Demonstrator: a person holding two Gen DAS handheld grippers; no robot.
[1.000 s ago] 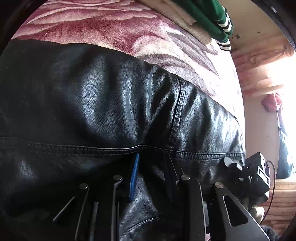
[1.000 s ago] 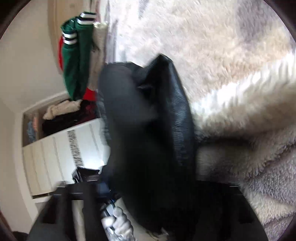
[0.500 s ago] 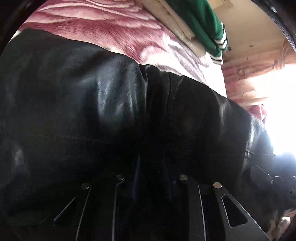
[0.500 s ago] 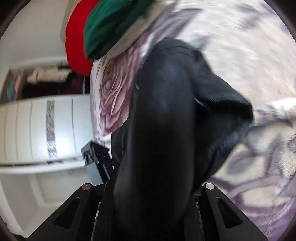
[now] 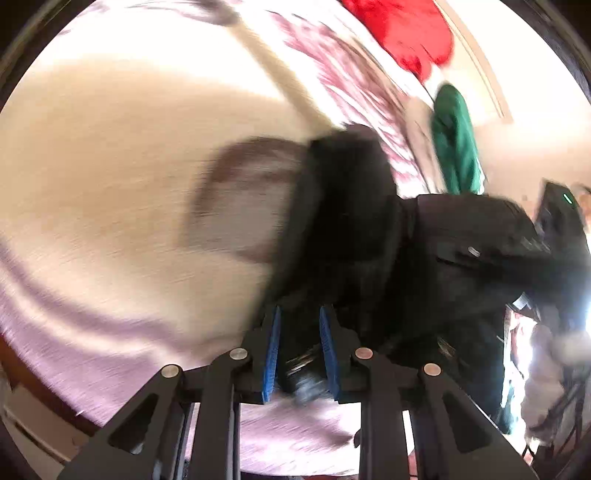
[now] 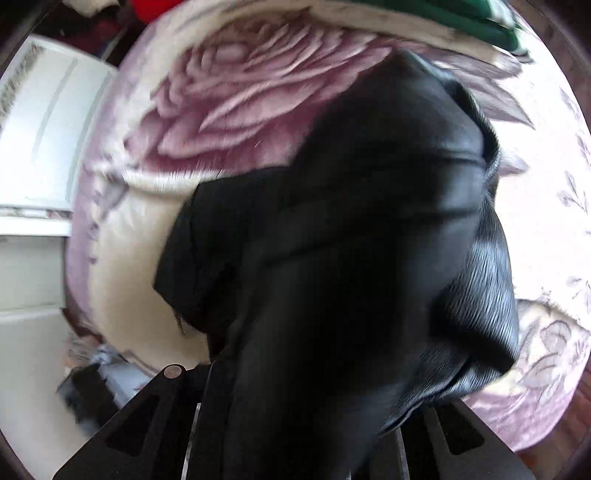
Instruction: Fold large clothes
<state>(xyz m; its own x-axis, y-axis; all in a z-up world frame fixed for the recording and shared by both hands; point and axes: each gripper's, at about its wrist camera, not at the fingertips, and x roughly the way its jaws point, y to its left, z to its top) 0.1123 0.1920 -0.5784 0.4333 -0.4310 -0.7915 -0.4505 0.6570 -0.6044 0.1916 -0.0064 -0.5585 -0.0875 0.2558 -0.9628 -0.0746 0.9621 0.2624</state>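
Observation:
A black leather jacket (image 5: 424, 258) hangs bunched above a bed. My left gripper (image 5: 299, 332) is shut on a fold of it between its blue pads (image 5: 273, 347). In the right wrist view the jacket (image 6: 351, 240) fills the middle and drapes over my right gripper (image 6: 306, 424), whose fingertips are hidden under the leather; it holds the jacket lifted. The ribbed hem (image 6: 476, 302) hangs to the right. The other gripper's body (image 5: 561, 210) shows at the far right of the left wrist view. Both views are motion-blurred.
A pink and cream rose-pattern blanket (image 6: 240, 110) covers the bed (image 5: 110, 184). A folded green garment (image 5: 456, 140) and a red one (image 5: 406, 33) lie at the bed's far end. A white cabinet (image 6: 40, 147) stands at the left of the bed.
Both grippers have lifted the jacket off the blanket and swung it. The jacket went from spread flat in front of the left gripper to hanging bunched between the two.

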